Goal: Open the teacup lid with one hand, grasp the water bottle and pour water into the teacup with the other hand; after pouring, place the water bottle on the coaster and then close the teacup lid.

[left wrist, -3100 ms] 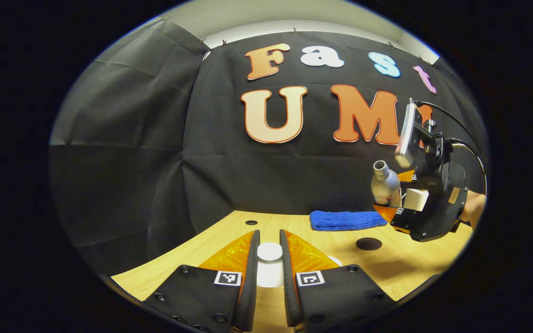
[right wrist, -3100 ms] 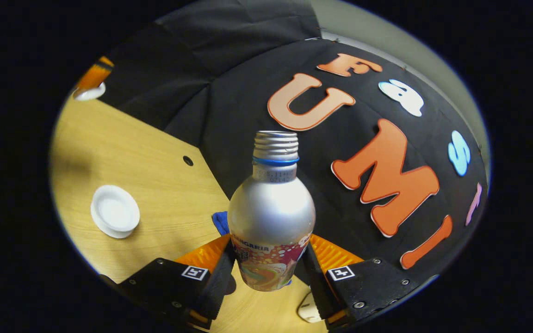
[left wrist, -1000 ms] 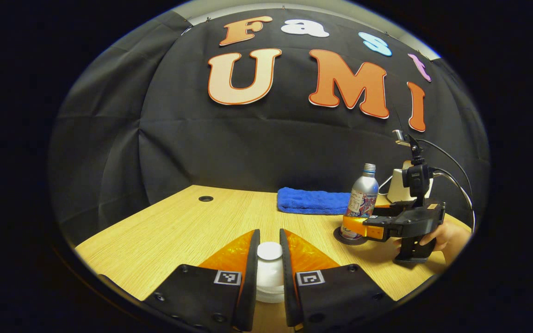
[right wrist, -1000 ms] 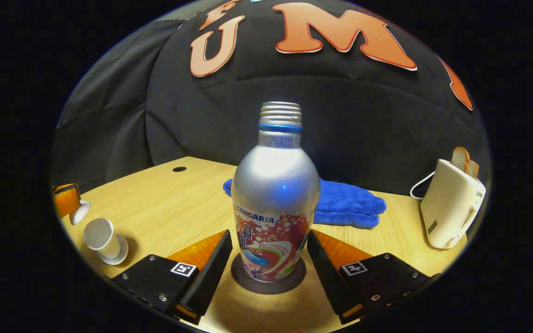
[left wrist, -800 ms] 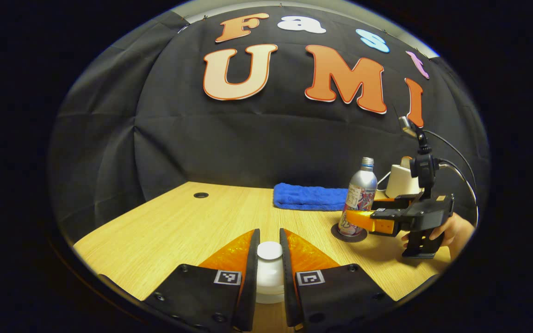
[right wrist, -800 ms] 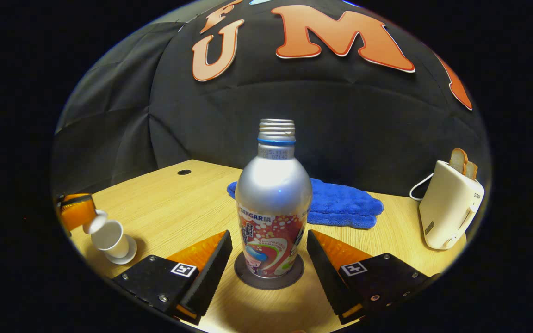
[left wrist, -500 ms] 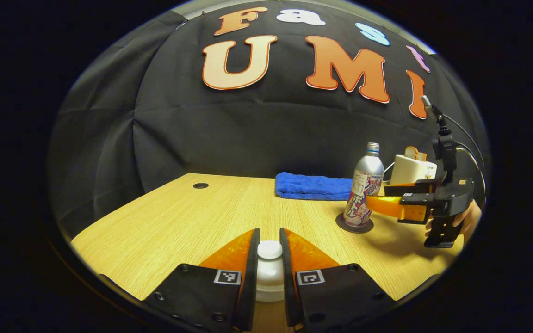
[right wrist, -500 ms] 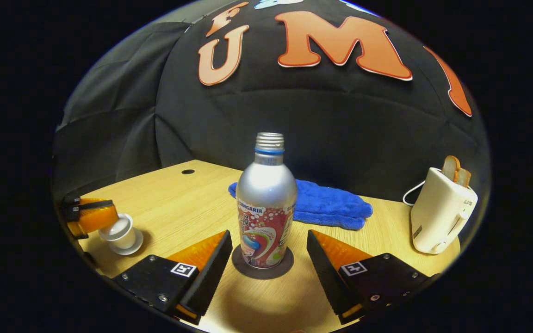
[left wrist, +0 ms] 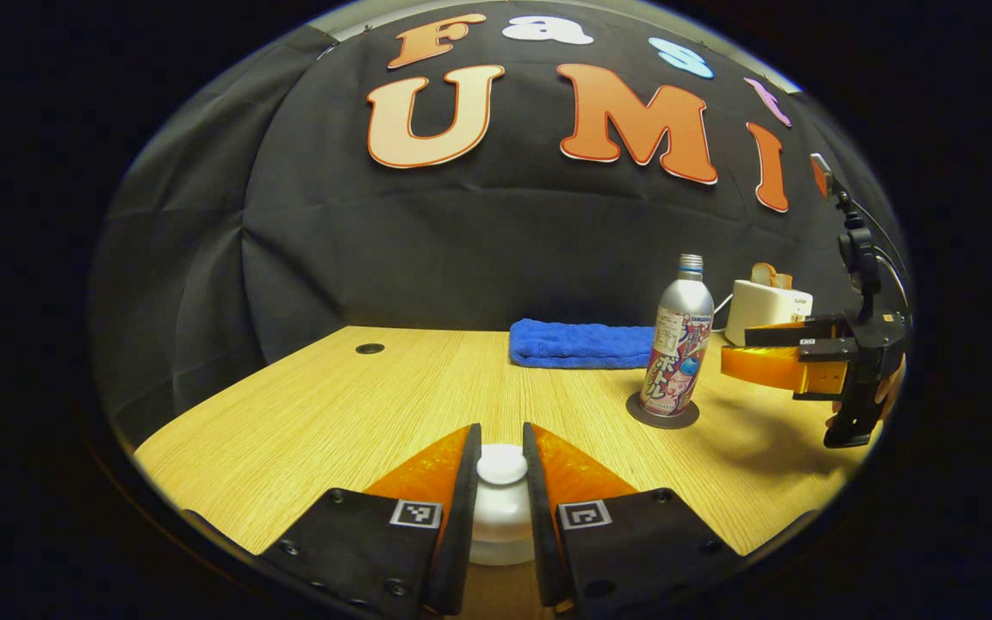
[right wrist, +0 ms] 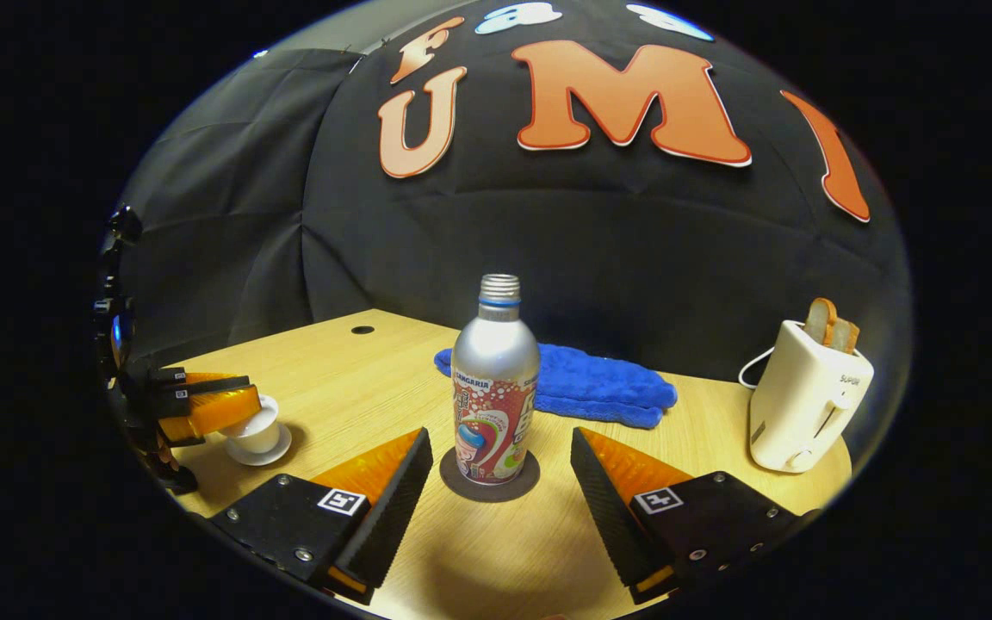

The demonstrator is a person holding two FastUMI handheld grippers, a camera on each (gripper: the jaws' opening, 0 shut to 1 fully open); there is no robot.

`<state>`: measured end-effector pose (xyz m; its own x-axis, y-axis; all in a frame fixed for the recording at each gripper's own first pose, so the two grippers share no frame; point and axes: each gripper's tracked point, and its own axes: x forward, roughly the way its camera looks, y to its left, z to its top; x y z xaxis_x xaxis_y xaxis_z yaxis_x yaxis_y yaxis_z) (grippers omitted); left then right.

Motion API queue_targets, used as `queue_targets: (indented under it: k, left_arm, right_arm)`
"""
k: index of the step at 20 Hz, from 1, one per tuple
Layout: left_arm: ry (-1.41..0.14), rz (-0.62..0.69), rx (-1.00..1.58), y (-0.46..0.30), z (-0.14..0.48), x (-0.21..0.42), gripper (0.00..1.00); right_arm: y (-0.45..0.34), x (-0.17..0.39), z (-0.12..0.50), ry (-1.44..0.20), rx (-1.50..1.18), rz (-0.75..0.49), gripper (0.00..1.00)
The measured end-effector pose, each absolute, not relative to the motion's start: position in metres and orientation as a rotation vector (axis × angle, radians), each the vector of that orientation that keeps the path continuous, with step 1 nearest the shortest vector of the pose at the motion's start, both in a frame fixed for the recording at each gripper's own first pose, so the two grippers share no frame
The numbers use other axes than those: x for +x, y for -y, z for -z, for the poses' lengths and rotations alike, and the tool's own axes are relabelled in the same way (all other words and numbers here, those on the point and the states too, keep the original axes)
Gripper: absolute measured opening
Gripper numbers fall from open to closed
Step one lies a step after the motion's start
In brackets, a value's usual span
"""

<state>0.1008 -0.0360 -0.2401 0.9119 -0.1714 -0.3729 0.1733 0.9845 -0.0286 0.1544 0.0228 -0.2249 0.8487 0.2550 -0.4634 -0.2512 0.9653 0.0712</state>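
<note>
The left gripper [left wrist: 501,482] is clamping the white lid [left wrist: 501,508] by its knob, both fingers pressing it. Seen from the right gripper view, the lid is sitting on the cup [right wrist: 257,437], which is standing on its saucer near the table's [right wrist: 358,379] left edge. The right gripper [right wrist: 496,491] is standing wide open and holding nothing — the bottle [right wrist: 494,405] is standing upright on the dark coaster [right wrist: 489,485] just beyond its fingertips, apart from both. A blue cloth [right wrist: 586,379] is lying behind, a toaster [right wrist: 806,396] to the right.
</note>
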Motion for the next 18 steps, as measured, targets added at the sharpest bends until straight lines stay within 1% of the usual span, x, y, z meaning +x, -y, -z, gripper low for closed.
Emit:
queue_targets:
  k: [1, 2, 3, 4, 6, 8, 9, 10, 11, 12, 14, 15, 17, 18]
  left_arm:
    - [-0.361, 0.174, -0.005, 0.036, 0.230, 0.101, 0.39]
    - [-0.332, 0.169, -0.013, 0.034, 0.223, 0.102, 0.36]
    - [-0.305, 0.162, -0.013, 0.032, 0.212, 0.103, 0.48]
    - [-0.280, 0.150, -0.011, 0.030, 0.201, 0.101, 0.48]
    - [-0.238, 0.150, -0.020, 0.032, 0.180, 0.098, 0.54]
    - [-0.199, 0.171, -0.031, 0.045, 0.159, 0.093, 0.65]
    - [-0.184, 0.181, -0.033, 0.053, 0.150, 0.089, 0.67]
    - [-0.171, 0.193, -0.039, 0.063, 0.141, 0.086, 0.71]
    - [-0.159, 0.200, -0.051, 0.074, 0.131, 0.083, 0.79]
    - [-0.149, 0.197, -0.058, 0.082, 0.124, 0.079, 0.79]
    - [-0.124, 0.159, -0.063, 0.090, 0.109, 0.077, 0.87]
    - [-0.107, 0.162, -0.066, 0.100, 0.102, 0.076, 0.84]
    - [-0.113, 0.168, -0.069, 0.114, 0.099, 0.071, 0.83]
    - [-0.123, 0.169, -0.075, 0.120, 0.098, 0.068, 0.86]
  right_arm:
    - [-0.020, 0.150, 0.221, -0.487, 0.001, -0.262, 0.97]
    - [-0.017, 0.146, 0.218, -0.483, -0.005, -0.255, 0.98]
    - [-0.013, 0.142, 0.213, -0.475, -0.004, -0.246, 0.98]
    - [-0.011, 0.139, 0.208, -0.469, 0.001, -0.238, 0.98]
    - [-0.006, 0.133, 0.195, -0.446, 0.012, -0.218, 0.98]
    - [0.000, 0.127, 0.177, -0.411, 0.017, -0.187, 0.97]
    - [0.002, 0.124, 0.168, -0.389, 0.018, -0.172, 0.97]
    - [0.005, 0.122, 0.158, -0.369, 0.013, -0.155, 0.97]
    - [0.009, 0.118, 0.147, -0.345, 0.009, -0.141, 0.97]
    - [0.012, 0.115, 0.136, -0.323, 0.008, -0.123, 0.97]
    - [0.022, 0.111, 0.119, -0.282, 0.006, -0.080, 0.96]
    - [0.026, 0.109, 0.115, -0.274, 0.004, -0.057, 0.96]
    - [0.028, 0.100, 0.103, -0.261, 0.010, -0.045, 0.96]
    - [0.028, 0.097, 0.098, -0.254, 0.011, -0.048, 0.97]
